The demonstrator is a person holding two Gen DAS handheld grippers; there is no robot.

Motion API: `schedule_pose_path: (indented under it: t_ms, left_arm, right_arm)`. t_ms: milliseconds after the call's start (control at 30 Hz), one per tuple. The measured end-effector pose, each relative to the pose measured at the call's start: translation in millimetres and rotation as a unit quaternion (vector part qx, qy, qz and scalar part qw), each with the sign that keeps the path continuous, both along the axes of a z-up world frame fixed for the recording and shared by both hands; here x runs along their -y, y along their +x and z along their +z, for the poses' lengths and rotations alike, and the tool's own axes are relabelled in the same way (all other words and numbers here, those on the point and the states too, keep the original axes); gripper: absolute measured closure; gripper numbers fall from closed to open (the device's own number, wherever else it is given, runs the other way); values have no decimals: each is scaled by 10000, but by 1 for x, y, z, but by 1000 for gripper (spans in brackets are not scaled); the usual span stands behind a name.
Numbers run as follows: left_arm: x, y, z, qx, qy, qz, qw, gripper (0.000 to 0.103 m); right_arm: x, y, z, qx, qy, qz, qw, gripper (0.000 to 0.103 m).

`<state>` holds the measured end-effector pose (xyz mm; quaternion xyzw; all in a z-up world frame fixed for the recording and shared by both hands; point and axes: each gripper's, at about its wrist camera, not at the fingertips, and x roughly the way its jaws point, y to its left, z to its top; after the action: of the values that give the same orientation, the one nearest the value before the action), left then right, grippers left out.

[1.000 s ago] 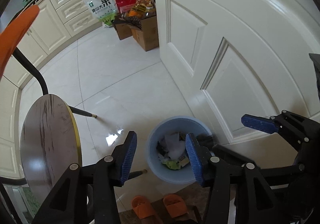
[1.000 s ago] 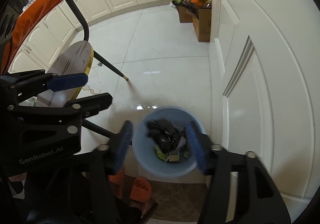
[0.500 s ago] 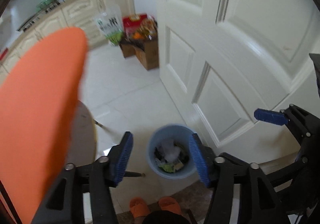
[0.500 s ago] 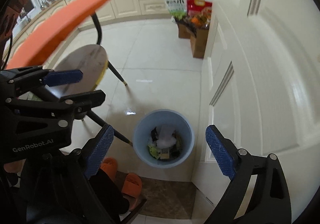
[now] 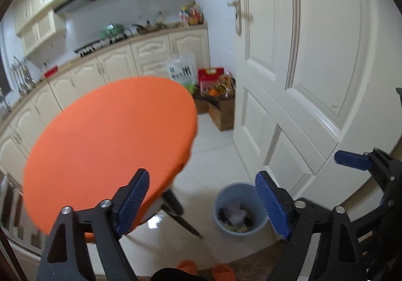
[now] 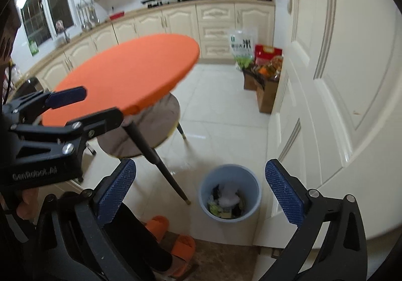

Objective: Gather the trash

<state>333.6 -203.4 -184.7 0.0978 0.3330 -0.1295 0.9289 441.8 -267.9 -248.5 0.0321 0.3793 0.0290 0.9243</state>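
Here, grippers: your left gripper (image 5: pixel 202 203) and right gripper (image 6: pixel 198 191) were wide, empty.
Risk: below your fingers, the bin (image 6: pixel 229 193) could tip if clipped.

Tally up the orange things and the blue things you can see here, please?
Orange: 3 — round table top and two slippers.
Blue: 3 — bin, plus the pads of the left hand-held gripper and of the right hand-held gripper.
Total: 6

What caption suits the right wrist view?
Open right gripper above a blue trash bin holding trash, beside an orange round table.
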Motion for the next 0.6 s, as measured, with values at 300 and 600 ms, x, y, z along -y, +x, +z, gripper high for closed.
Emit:
schedule_pose_path:
  t_ms: [300, 600]
  left_arm:
    - [-39, -85, 27, 502, -238, 171, 9983, 14]
    - [-71, -161, 46, 1079, -412, 465, 9922, 8]
  right_arm:
    - [-32, -55, 48, 671, 6, -101, 9977, 0]
    - [-69, -95, 92, 1306, -88, 8, 9914, 0]
